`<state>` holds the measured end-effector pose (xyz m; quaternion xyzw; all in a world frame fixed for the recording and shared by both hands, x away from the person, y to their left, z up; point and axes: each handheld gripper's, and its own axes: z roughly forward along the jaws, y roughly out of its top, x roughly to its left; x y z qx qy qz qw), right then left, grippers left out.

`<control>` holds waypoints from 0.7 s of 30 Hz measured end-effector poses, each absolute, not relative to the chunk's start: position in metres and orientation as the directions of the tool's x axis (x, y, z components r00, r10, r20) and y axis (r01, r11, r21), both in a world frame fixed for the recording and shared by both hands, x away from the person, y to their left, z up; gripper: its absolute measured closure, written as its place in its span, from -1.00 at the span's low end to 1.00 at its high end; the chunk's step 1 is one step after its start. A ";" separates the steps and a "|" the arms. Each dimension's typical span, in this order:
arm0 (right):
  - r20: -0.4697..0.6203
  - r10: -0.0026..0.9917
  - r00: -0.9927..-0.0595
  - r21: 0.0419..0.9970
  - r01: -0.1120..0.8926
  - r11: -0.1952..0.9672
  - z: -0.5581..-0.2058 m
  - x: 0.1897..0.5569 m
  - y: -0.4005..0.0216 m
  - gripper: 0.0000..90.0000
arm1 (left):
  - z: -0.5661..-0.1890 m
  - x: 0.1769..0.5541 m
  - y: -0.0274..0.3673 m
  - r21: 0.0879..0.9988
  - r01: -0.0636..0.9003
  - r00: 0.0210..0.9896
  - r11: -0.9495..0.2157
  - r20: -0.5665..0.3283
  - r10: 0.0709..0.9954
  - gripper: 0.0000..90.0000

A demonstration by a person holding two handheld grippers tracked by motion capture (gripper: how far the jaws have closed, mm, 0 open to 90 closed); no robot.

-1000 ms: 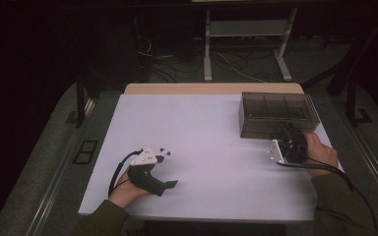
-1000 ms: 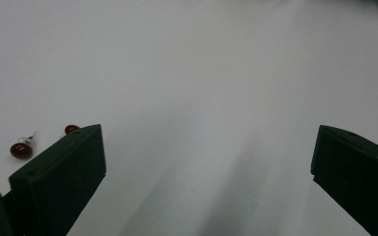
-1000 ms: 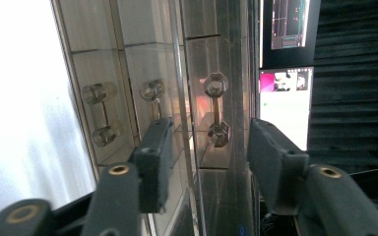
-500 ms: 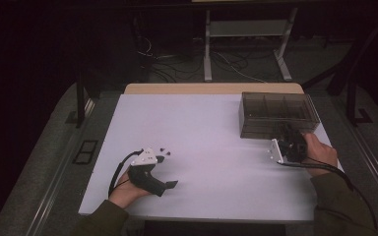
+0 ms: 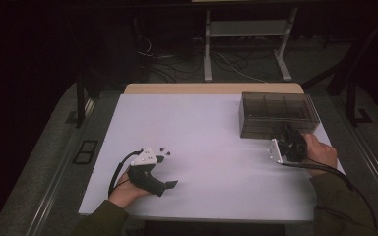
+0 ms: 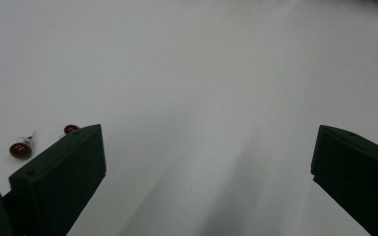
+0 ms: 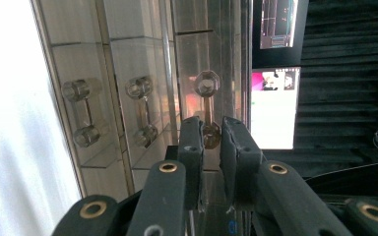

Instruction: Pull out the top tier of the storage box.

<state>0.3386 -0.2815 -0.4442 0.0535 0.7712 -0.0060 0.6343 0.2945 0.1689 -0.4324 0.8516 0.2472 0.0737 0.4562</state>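
Observation:
A clear plastic drawer box [image 5: 278, 114] stands at the table's far right. My right gripper [image 5: 288, 140] reaches into its front. In the right gripper view three clear bar handles show on the box [image 7: 128, 44]. My right gripper [image 7: 210, 142] has its jaws on either side of the lower knob of the rightmost handle [image 7: 206, 110]; they have just been closing and now press on it. My left gripper [image 5: 166, 168] rests near the front left with its jaws wide apart and nothing between them [image 6: 206, 162]. Two small red earrings [image 6: 20, 149] lie on the white table beside its left jaw.
The white table top [image 5: 202, 128] spreads between the two hands. Two more drawer handles [image 7: 81, 110] [image 7: 142, 110] sit beside the gripped one. Cables and a metal stand [image 5: 246, 49] are on the floor beyond the table's far edge.

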 end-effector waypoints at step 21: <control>-0.979 0.062 -0.194 0.047 0.081 0.996 -0.443 0.323 -0.280 0.75 | -0.432 0.294 0.169 0.814 0.351 0.868 -0.462 -0.098 0.488 -1.00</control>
